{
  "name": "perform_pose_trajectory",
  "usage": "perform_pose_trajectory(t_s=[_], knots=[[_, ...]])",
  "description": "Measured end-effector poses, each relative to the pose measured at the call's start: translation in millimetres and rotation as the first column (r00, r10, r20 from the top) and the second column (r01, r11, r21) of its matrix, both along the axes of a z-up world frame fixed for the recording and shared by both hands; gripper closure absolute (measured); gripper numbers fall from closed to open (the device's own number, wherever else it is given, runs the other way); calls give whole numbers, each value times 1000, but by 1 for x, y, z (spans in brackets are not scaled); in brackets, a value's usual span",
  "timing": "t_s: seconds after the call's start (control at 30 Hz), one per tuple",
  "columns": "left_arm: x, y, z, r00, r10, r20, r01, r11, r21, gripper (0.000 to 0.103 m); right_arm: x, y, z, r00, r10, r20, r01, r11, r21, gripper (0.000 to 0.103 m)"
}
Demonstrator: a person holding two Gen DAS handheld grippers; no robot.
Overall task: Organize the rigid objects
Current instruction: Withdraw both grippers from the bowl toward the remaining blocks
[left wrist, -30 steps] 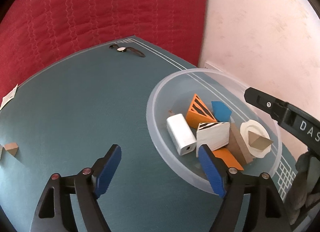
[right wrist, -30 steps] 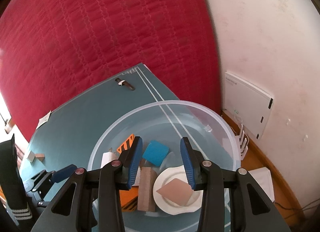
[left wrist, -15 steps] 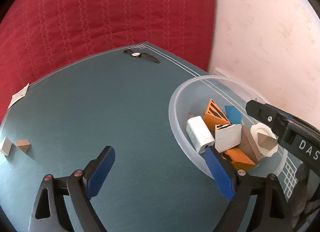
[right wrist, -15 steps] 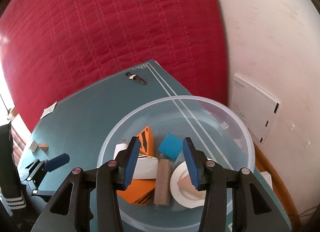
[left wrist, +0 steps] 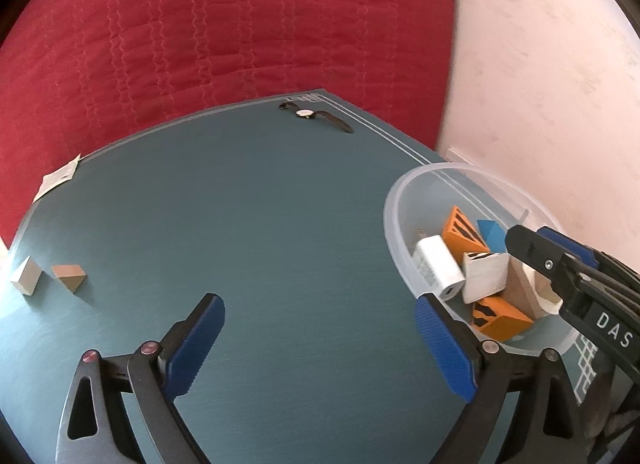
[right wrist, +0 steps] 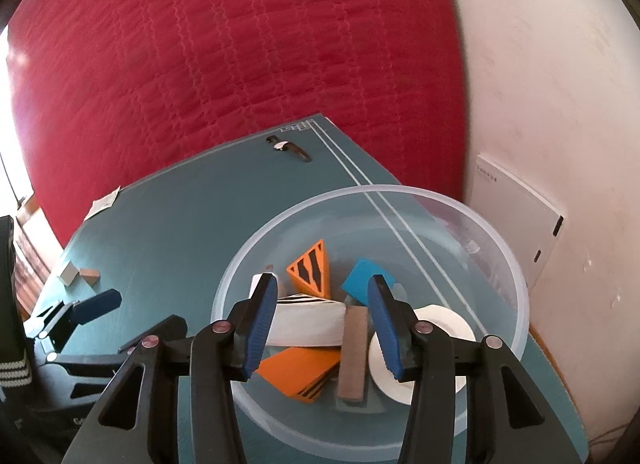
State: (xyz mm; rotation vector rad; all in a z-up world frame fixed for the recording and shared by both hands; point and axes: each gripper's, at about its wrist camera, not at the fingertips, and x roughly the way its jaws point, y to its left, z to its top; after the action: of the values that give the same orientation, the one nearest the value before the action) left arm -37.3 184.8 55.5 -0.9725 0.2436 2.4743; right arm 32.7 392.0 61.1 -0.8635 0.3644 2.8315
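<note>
Two wedges (left wrist: pixel 48 279) wait at the tabletop's (left wrist: pixel 280 244) left edge, so my left gripper (left wrist: pixel 318 338), jaws just opening wide and empty, faces them, while my right gripper (right wrist: pixel 322 324), half-spread, opening, holding nothing, hovers over the bowl (right wrist: pixel 516 292) of sorted blocks.

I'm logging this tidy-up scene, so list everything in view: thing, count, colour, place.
bowl: 1, clear plastic, table's right side
striped wedges: 2, orange and black, in bowl
white striped block: 1, in bowl
blue piece: 1, in bowl
brown bar: 1, in bowl
charger: 1, white, in bowl
dish: 1, white, in bowl
loose blocks: 2, brown and pale, table's left edge
wristwatch: 1, dark strap, far edge
paper slip: 1, white, far left
table: 1, teal
left tongs: open, empty, above table
right tongs: open, empty, above bowl
</note>
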Motion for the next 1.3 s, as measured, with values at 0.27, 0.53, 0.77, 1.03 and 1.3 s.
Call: perform_pose_trajectory(t_s=[0.27, 0.53, 0.77, 1.03, 1.3], knots=[[-5, -18, -5, 999, 44, -4, -44, 999, -5, 5, 2, -20, 1, 1000, 26, -8, -25, 998, 65, 52], [-12, -46, -9, 995, 96, -7, -96, 995, -16, 5, 2, -48, 3, 997, 73, -15, -70, 988, 141, 51], [-22, -75, -16, 987, 159, 1, -159, 987, -31, 5, -2, -80, 2, 989, 149, -3, -146, 974, 173, 51], [-36, -119, -19, 971, 241, 2, -240, 969, -48, 5, -12, -110, -8, 962, 268, 52, -273, 955, 120, 51], [-50, -159, -19, 945, 327, 12, -326, 944, -40, 5, -23, -147, -19, 929, 357, 97, -366, 926, 97, 51]])
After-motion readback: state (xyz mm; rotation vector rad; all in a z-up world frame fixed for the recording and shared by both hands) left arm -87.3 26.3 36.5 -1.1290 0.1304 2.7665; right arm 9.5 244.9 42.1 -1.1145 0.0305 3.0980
